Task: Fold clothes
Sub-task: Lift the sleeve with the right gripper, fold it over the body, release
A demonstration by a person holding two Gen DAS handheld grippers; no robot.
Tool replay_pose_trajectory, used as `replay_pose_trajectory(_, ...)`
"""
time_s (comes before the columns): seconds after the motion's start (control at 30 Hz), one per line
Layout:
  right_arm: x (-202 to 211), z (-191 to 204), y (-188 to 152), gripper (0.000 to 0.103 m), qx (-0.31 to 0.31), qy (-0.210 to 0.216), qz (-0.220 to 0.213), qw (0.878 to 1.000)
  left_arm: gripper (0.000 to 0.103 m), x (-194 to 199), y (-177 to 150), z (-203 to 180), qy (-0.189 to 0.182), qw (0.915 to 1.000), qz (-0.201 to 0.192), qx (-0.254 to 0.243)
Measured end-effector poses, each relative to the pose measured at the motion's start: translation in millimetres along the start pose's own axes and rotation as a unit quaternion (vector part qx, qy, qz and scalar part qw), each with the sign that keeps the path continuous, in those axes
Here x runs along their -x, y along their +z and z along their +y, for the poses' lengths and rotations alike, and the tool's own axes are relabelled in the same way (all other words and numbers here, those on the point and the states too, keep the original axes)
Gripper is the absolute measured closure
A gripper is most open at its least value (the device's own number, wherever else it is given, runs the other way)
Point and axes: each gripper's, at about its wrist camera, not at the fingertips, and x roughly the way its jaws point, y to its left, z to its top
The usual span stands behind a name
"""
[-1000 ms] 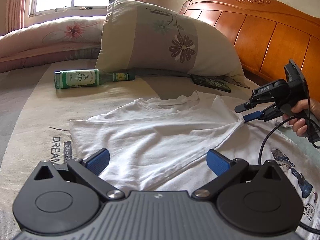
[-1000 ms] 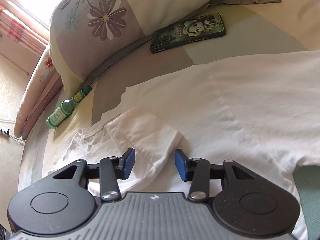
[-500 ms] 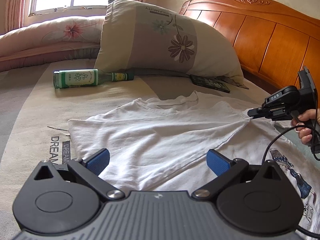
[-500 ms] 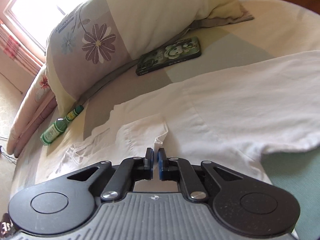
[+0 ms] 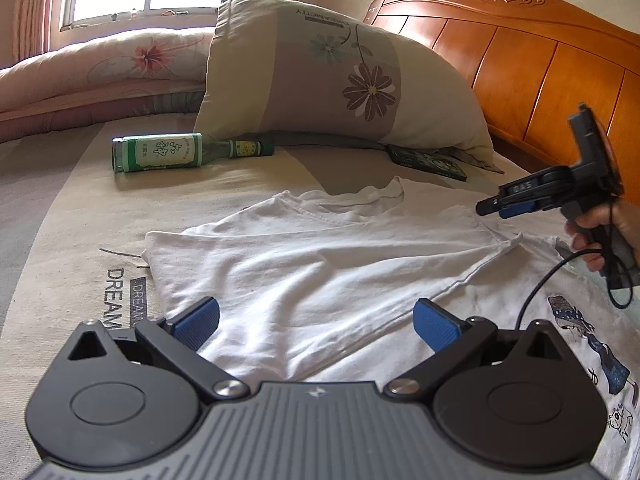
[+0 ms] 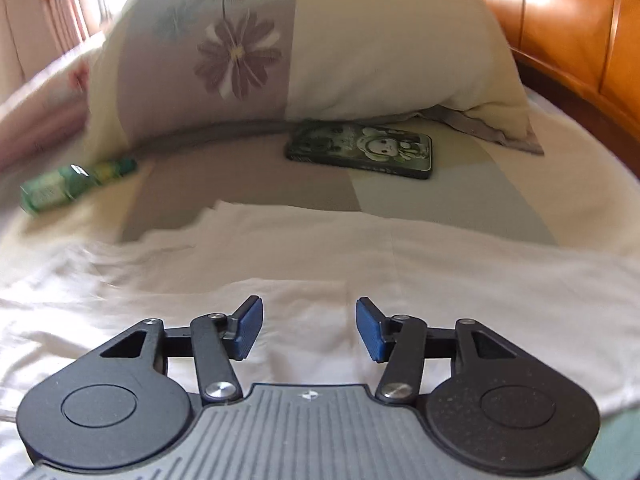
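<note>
Bottle (image 5: 160,153) lies on bed (image 5: 60,240), contents unclear; left gripper (image 5: 316,322) released; right gripper (image 6: 310,326) opening above shirt (image 5: 320,264), nothing between.

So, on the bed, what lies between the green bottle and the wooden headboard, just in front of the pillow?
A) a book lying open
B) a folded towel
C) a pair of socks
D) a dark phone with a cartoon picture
D: the right wrist view shows a dark phone with a cartoon picture lying flat on the bed before the pillow, right of the green bottle.
</note>
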Motion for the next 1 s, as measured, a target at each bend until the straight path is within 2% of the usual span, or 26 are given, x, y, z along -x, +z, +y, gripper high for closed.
replay_pose_trajectory(0.07,-19.4,0.4,3.1,0.046,0.024,-0.016,0.016,0.999,0.001,0.2,0.0,0.5,-0.003,1.0,-0.001,-0.001)
replay_pose_trajectory(0.1,-19.0,-0.3,2.8,0.048,0.03,-0.008,0.011,0.999,0.001,0.2,0.0,0.8,-0.005,1.0,-0.001,-0.001)
replay_pose_trajectory(0.13,-18.6,-0.8,2.5,0.071,0.037,-0.002,0.006,0.999,0.001,-0.2,0.1,1.2,-0.005,1.0,-0.001,0.0)
replay_pose_trajectory(0.17,-17.5,-0.1,3.0,0.079,0.042,0.0,0.003,0.999,0.001,-0.6,0.1,1.6,-0.005,1.0,-0.001,0.0)
replay_pose_trajectory(0.2,-16.7,0.5,3.6,0.091,0.047,0.001,0.0,0.999,0.001,-1.0,0.1,1.8,-0.004,1.0,-0.001,0.001)
replay_pose_trajectory(0.23,-17.7,0.1,5.4,0.093,0.049,-0.003,-0.005,0.999,0.001,-1.4,0.1,1.9,-0.003,1.0,0.0,0.002)
replay_pose_trajectory(0.4,-21.6,-7.6,16.1,0.093,0.025,-0.045,-0.026,0.998,0.001,-1.4,0.8,1.9,0.001,1.0,0.003,0.001)
replay_pose_trajectory(0.47,-7.8,-6.2,15.0,0.092,0.013,-0.024,-0.038,0.999,0.001,0.5,2.0,3.0,-0.001,1.0,0.002,0.0)
replay_pose_trajectory(0.53,14.9,11.4,7.6,0.09,0.045,0.011,-0.055,0.997,0.001,3.4,3.7,4.8,-0.005,1.0,0.001,-0.001)
replay_pose_trajectory(0.6,30.3,35.4,-1.8,0.088,0.087,0.063,-0.038,0.993,0.001,8.4,6.8,9.6,-0.011,0.9999,0.0,0.003)
replay_pose_trajectory(0.7,44.6,83.9,-22.2,0.087,0.153,0.151,0.004,0.977,0.001,20.7,13.0,19.0,-0.006,1.0,-0.005,0.002)
replay_pose_trajectory(0.8,42.3,132.7,-40.1,0.087,0.197,0.2,0.024,0.96,0.001,36.5,18.8,33.5,0.003,0.9999,-0.014,0.003)
replay_pose_trajectory(0.83,40.0,148.5,-45.1,0.087,0.21,0.211,0.028,0.954,0.001,40.1,20.0,40.2,0.005,0.9998,-0.015,0.012)
replay_pose_trajectory(0.9,28.9,174.0,-50.6,0.084,0.22,0.206,0.025,0.953,0.001,47.4,22.3,53.7,0.01,0.9993,-0.018,0.03)
replay_pose_trajectory(1.0,18.3,191.7,-60.0,0.08,0.214,0.172,0.024,0.961,0.001,51.4,22.9,68.6,0.024,0.9984,-0.014,0.049)
